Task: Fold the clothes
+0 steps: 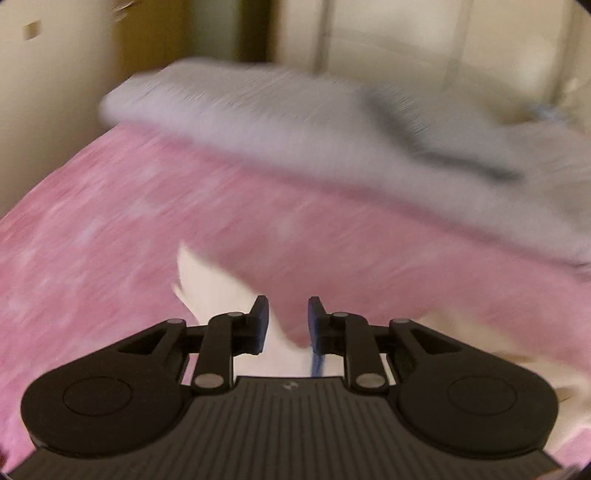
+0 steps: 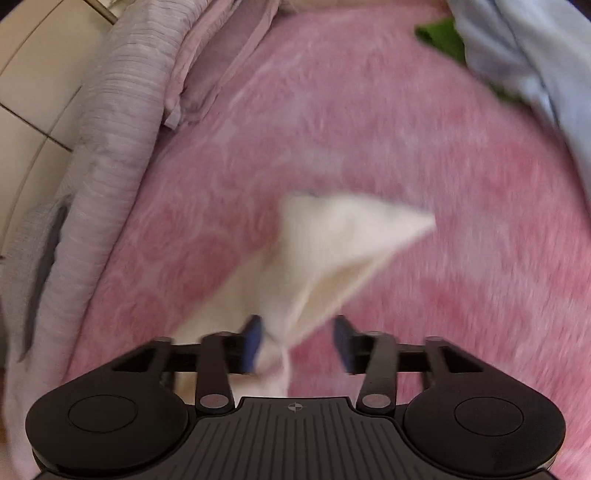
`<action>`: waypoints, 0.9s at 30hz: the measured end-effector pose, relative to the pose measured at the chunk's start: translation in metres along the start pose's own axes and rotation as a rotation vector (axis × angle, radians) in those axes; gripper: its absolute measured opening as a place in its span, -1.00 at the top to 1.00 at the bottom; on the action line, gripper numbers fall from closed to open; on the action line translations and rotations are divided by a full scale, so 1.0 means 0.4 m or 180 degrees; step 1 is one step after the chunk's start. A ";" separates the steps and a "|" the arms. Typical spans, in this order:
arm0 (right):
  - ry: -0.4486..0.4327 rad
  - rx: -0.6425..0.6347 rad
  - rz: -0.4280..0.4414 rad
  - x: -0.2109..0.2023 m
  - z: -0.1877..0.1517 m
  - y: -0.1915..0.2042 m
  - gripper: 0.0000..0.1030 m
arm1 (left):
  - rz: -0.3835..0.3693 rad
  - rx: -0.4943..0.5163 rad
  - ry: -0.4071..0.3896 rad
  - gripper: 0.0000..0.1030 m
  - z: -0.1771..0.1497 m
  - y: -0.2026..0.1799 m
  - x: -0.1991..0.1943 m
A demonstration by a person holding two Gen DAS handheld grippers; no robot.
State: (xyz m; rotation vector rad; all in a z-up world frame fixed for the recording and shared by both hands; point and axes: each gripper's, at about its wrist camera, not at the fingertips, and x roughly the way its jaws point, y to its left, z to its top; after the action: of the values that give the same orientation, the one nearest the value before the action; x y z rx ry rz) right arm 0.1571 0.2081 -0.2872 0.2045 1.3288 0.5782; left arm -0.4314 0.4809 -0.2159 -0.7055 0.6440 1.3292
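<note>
A cream-white garment [image 2: 332, 236] lies bunched on the pink fleecy blanket [image 2: 406, 129], one corner sticking out to the right. Its near end runs in between the fingers of my right gripper [image 2: 298, 345], against the left finger; the jaws stand wide apart, so the gripper is open. In the left wrist view the same white garment [image 1: 207, 284] shows just ahead of and under my left gripper [image 1: 288, 325], which is also open, low over the pink blanket [image 1: 110, 240]. Both views are motion-blurred.
A grey striped fabric [image 1: 277, 122] lies across the far side of the bed, also along the left edge [image 2: 110, 129]. A pale blue garment [image 2: 517, 55] and something green [image 2: 441, 35] sit at the top right. Tiled floor [image 2: 29, 92] lies beyond the bed's left edge.
</note>
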 end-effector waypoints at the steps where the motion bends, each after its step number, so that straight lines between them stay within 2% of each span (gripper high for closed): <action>1: 0.0111 0.0016 0.0053 0.004 -0.038 -0.016 -0.17 | 0.0112 -0.0060 0.0125 0.65 -0.025 0.024 0.023; 4: 0.0445 0.0065 0.0212 0.015 -0.153 -0.063 -0.20 | -0.0323 -0.0347 0.0608 0.54 -0.139 0.045 0.051; 6: 0.0667 0.0097 0.0317 0.023 -0.230 -0.095 -0.20 | -0.0475 -0.0393 0.0948 0.54 -0.231 0.023 0.064; 9: 0.1038 0.0137 0.0536 0.037 -0.355 -0.114 -0.20 | -0.0591 -0.0445 0.1209 0.54 -0.329 -0.001 0.070; 11: 0.1289 0.0195 0.0703 0.052 -0.445 -0.099 -0.19 | -0.0668 -0.0519 0.1285 0.54 -0.359 -0.001 0.070; 14: 0.1480 0.0400 0.0825 0.081 -0.550 -0.091 -0.19 | -0.0750 -0.0624 0.1375 0.54 -0.370 0.013 0.066; 16: 0.1414 0.0569 0.0867 0.091 -0.597 -0.091 -0.19 | -0.0830 -0.0677 0.1409 0.54 -0.362 0.019 0.064; 19: 0.1308 0.0723 0.1025 0.102 -0.622 -0.080 -0.18 | -0.0890 -0.0654 0.1413 0.54 -0.357 0.029 0.065; 20: 0.1323 0.0715 0.1087 0.106 -0.629 -0.076 0.41 | -0.0887 -0.0642 0.1418 0.54 -0.359 0.026 0.069; 21: 0.1331 0.0685 0.1139 0.107 -0.634 -0.071 0.90 | -0.0893 -0.0647 0.1425 0.53 -0.361 0.035 0.066; 24: 0.1234 0.0313 0.1176 0.044 -0.630 -0.052 0.92 | -0.0972 -0.0746 0.1464 0.54 -0.368 0.059 0.053; 26: 0.1101 0.0174 0.1302 -0.040 -0.596 -0.079 0.92 | -0.1055 -0.0767 0.1477 0.54 -0.371 0.071 0.039; 27: 0.1056 0.0097 0.1250 -0.078 -0.562 -0.109 0.92 | -0.1094 -0.0755 0.1485 0.53 -0.372 0.076 0.032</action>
State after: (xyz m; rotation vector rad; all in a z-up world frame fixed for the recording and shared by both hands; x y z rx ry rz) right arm -0.0487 0.1149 -0.3359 0.4136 1.6323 0.9540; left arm -0.4626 0.3771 -0.3231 -1.2817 0.6996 0.9318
